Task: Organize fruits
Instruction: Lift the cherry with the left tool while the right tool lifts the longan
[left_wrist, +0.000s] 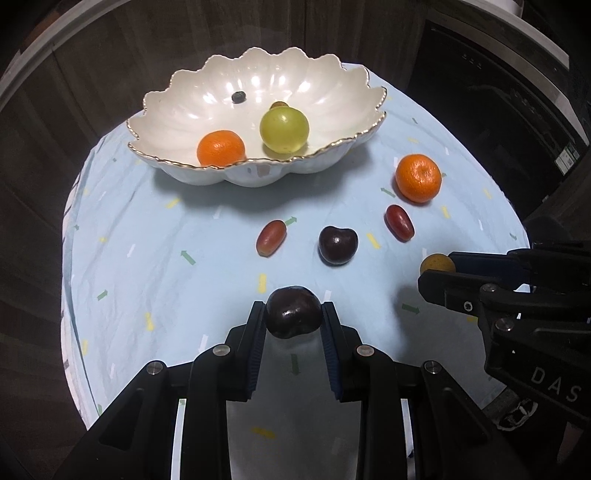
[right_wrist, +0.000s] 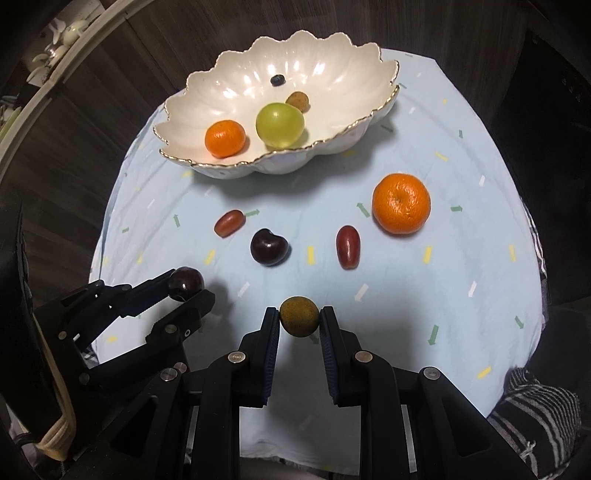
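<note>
Left wrist view. The left gripper (left_wrist: 293, 314) is clenched on a dark cherry (left_wrist: 293, 312), glossy and rounded, pinched between two ribbed blue pads above the cloth. At three o'clock the right gripper (left_wrist: 437, 271) enters from the edge, its black fingers closed around a dull yellow-brown round fruit (left_wrist: 436, 263). A scalloped bowl (left_wrist: 184, 92), pearly white glazed ceramic with a gilt rim, sits at twelve o'clock on a pale blue tablecloth (left_wrist: 147, 258) printed with small arrows. Inside it lie a mandarin (left_wrist: 221, 147), a smooth green grape (left_wrist: 283, 127), a small dark blueberry (left_wrist: 238, 97) and a brownish fruit mostly hidden behind the grape. Loose on the cloth: a second cherry (left_wrist: 338, 245) near centre, two oblong red grapes (left_wrist: 271, 238) (left_wrist: 399, 223) on either side of it, and a dimpled orange (left_wrist: 418, 178) at two o'clock.

Right wrist view. The right gripper (right_wrist: 299, 316) grasps the matt yellow-brown fruit (right_wrist: 299, 316) between its pads. At nine o'clock the left gripper (right_wrist: 186, 286) holds its cherry (right_wrist: 185, 283). The bowl (right_wrist: 207, 85) stands at twelve o'clock with the same contents, the brown fruit (right_wrist: 297, 101) now clear. The orange (right_wrist: 401, 208) lies at two o'clock, the loose cherry (right_wrist: 269, 246) and red grapes (right_wrist: 229, 223) (right_wrist: 347, 246) across the middle. Striped fabric (right_wrist: 535, 410) shows at four o'clock.
</note>
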